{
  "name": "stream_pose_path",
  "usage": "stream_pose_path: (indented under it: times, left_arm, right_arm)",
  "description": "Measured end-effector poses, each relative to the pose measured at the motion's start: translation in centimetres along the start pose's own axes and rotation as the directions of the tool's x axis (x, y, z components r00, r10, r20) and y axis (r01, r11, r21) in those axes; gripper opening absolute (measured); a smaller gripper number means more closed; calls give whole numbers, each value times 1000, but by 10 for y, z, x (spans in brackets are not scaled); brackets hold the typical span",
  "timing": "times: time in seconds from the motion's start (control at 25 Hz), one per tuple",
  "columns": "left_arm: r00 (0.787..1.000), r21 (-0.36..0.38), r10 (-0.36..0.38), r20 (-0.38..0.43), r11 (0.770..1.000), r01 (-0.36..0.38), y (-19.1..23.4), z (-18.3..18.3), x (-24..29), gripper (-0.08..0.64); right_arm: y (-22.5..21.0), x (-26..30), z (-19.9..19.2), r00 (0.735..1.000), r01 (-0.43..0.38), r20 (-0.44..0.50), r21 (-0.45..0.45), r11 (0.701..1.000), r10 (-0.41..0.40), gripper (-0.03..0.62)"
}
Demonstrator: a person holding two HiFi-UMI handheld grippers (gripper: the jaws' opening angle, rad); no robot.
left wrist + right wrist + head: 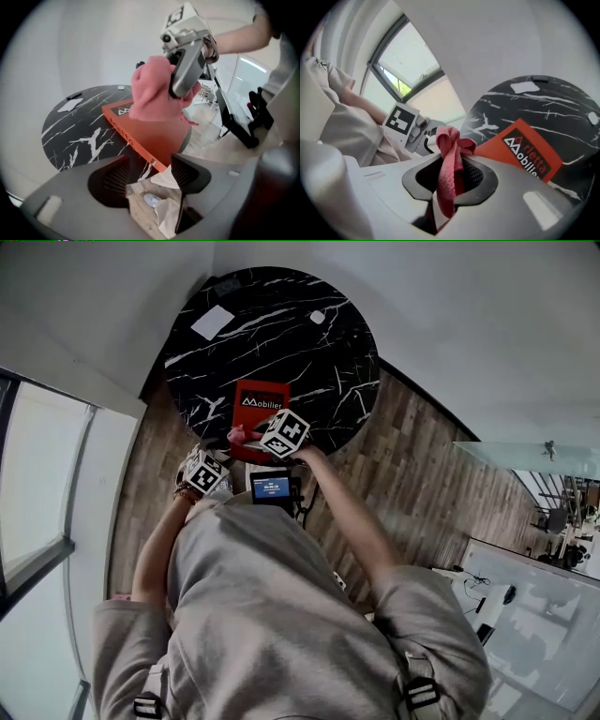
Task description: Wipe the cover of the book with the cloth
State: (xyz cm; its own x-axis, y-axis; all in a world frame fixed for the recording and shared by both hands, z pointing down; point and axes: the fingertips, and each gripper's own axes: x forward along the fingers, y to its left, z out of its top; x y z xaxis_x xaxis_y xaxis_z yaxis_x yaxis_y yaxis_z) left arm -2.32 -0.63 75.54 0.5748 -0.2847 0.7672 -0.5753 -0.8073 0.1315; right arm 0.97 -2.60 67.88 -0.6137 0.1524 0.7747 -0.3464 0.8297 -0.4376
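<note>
A red book (261,407) lies at the near edge of the round black marble table (281,324). My right gripper (450,176) is shut on a pink cloth (451,145). The cloth bunches above its jaws and hangs between them. In the left gripper view the cloth (152,93) hangs over the book (157,136), its lower edge at the cover. My left gripper (150,168) is open with nothing between its fingers. It is just short of the book's near corner, below and left of the right gripper. Only floor shows through its gap.
A white card (213,322) and a small white object (317,317) lie on the far part of the table. Wooden floor (412,474) surrounds it. A window (47,493) is at left. White crumpled paper (166,213) shows below the left jaws.
</note>
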Motion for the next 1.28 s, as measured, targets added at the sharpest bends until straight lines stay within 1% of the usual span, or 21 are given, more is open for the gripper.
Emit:
stream_pose_path:
  times: [0.04, 0.08, 0.12, 0.2, 0.24, 0.28, 0.32, 0.36, 0.44, 0.48, 0.52, 0.56, 0.6, 0.64, 0.68, 0.76, 0.84, 0.92, 1.0, 1.2, 1.28]
  left_arm:
    - [999, -34, 20, 33, 999, -18, 8, 7, -9, 276]
    - [996, -62, 44, 74, 997, -40, 16, 18, -21, 276]
    - [990, -82, 71, 121, 995, -62, 23, 31, -35, 275]
    - [965, -103, 123, 230, 989, -102, 33, 63, -67, 249]
    - [945, -109, 149, 290, 987, -122, 36, 79, -85, 235]
    - [918, -113, 179, 354, 982, -148, 38, 97, -106, 218]
    - [880, -117, 217, 423, 976, -185, 41, 115, -129, 191]
    - [828, -122, 263, 495, 965, -233, 43, 133, -154, 154]
    - [710, -142, 344, 615, 933, -330, 45, 165, -205, 37]
    - [666, -153, 366, 651, 922, -357, 43, 177, -226, 17]
    - [636, -161, 376, 674, 915, -370, 38, 187, -242, 4]
    - [614, -165, 380, 691, 911, -378, 33, 195, -255, -3]
    - [602, -165, 382, 702, 908, -384, 29, 200, -263, -3]
    - [601, -161, 382, 701, 907, -389, 25, 205, -269, -3]
    - [608, -155, 382, 696, 907, -392, 21, 208, -272, -3]
    - [620, -148, 378, 688, 909, -391, 16, 209, -272, -3]
    - [633, -143, 367, 681, 915, -377, 10, 207, -266, -3]
    - [645, -136, 352, 678, 923, -361, 5, 205, -261, -3]
    - [650, -129, 342, 678, 927, -353, 1, 203, -260, -3]
    - [648, -125, 335, 684, 929, -348, -4, 201, -261, -3]
    - [641, -129, 336, 690, 929, -347, -4, 202, -263, -3]
  right_arm:
    - [-2, -16, 10, 996, 11, 89, 26, 1000, -14, 89]
    - [-3, -33, 20, 983, 29, 180, 48, 998, -37, 89]
    - [-3, -51, 30, 961, 52, 268, 66, 996, -68, 89]
    - [2, -89, 46, 894, 106, 427, 92, 990, -136, 89]
    - [7, -108, 53, 853, 135, 494, 103, 985, -169, 89]
    - [13, -126, 59, 809, 165, 552, 114, 980, -201, 91]
    - [20, -142, 64, 764, 196, 603, 124, 973, -230, 91]
    - [27, -157, 70, 716, 224, 650, 131, 966, -254, 91]
    - [41, -183, 81, 615, 276, 733, 145, 950, -290, 92]
    - [49, -195, 85, 566, 299, 767, 152, 942, -304, 92]
    - [58, -205, 89, 520, 321, 794, 159, 933, -314, 91]
    - [66, -215, 91, 479, 342, 816, 166, 925, -324, 91]
    - [74, -222, 94, 446, 361, 831, 174, 916, -334, 89]
    - [81, -228, 95, 419, 378, 840, 183, 908, -344, 86]
    - [87, -233, 97, 398, 395, 846, 192, 898, -356, 86]
    - [97, -239, 99, 368, 428, 849, 207, 880, -379, 84]
    - [101, -242, 98, 346, 447, 850, 222, 866, -397, 84]
    - [103, -245, 95, 332, 455, 850, 235, 859, -409, 84]
    - [101, -249, 89, 324, 461, 846, 250, 852, -423, 84]
    - [98, -263, 80, 291, 454, 842, 297, 840, -455, 84]
    - [97, -265, 78, 288, 466, 839, 298, 833, -461, 84]
